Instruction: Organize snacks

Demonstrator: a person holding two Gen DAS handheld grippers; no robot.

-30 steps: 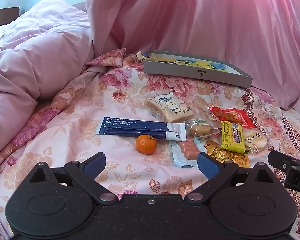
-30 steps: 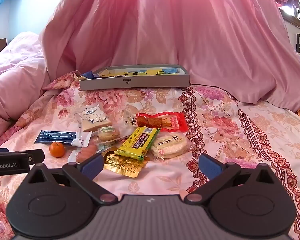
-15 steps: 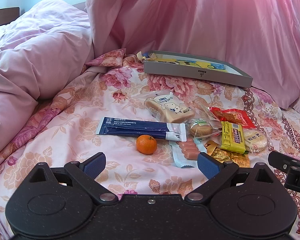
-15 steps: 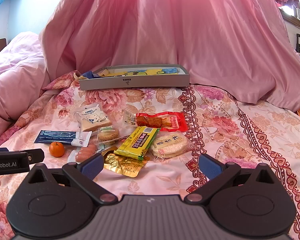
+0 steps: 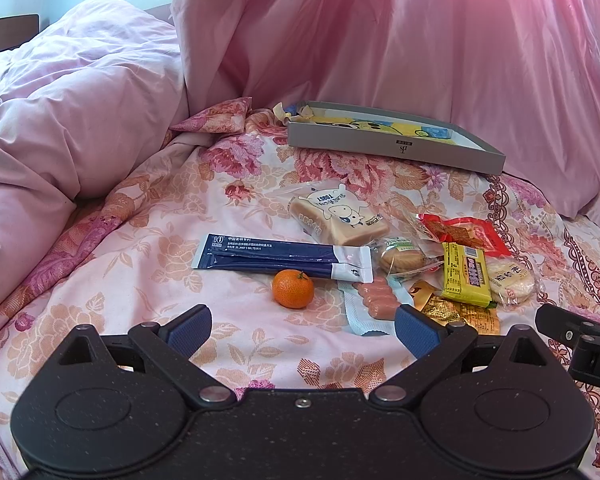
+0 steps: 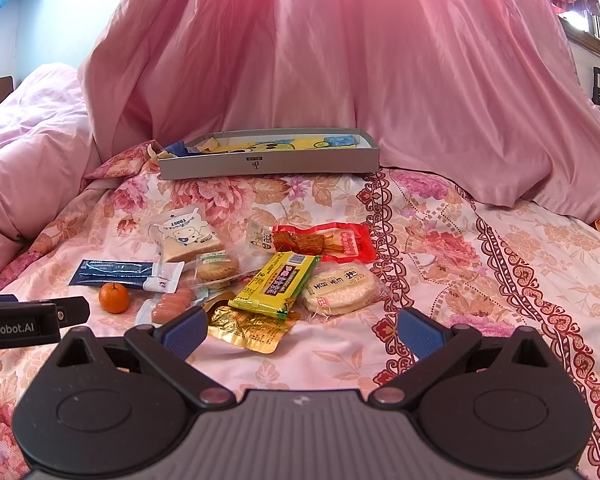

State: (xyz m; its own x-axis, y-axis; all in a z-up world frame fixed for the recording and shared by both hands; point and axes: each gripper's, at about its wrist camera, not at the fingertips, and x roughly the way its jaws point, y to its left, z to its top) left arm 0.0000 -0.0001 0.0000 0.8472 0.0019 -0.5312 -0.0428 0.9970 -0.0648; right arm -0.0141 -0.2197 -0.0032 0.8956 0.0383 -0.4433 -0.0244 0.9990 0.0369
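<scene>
Nearest me, my left gripper [image 5: 302, 330] hangs over the flowered bedspread [image 5: 148, 280] with its blue pads spread wide and nothing between them. My right gripper [image 6: 302, 328] is spread just as wide and holds nothing; in its view the left unit's side shows the cut-off lettering "enRobot.AI".

Just beyond the left gripper sits a small mandarin [image 5: 293, 289], touching the near edge of a long navy-and-white sachet [image 5: 280, 256] whose small print I cannot read. To its right lie pink sausages [image 5: 376, 300] in clear wrap, partly hidden by my right pad. A gold foil packet [image 6: 248, 326] lies under a yellow bar [image 6: 278, 284] with characters I cannot make out. Beside it is a round rice cracker [image 6: 338, 290] in clear film, and a wrapped biscuit [image 6: 216, 268].

Further back, a bread slice pack [image 6: 188, 238] reads "TOAST" with a cartoon cow, and a red pack [image 6: 320, 242] holds brownish strips.

Farthest, against the pink curtain [image 6: 340, 60], is a shallow grey box [image 6: 268, 164] with a small logo on its front wall; its contents show only as yellow and blue cartoon print.
</scene>
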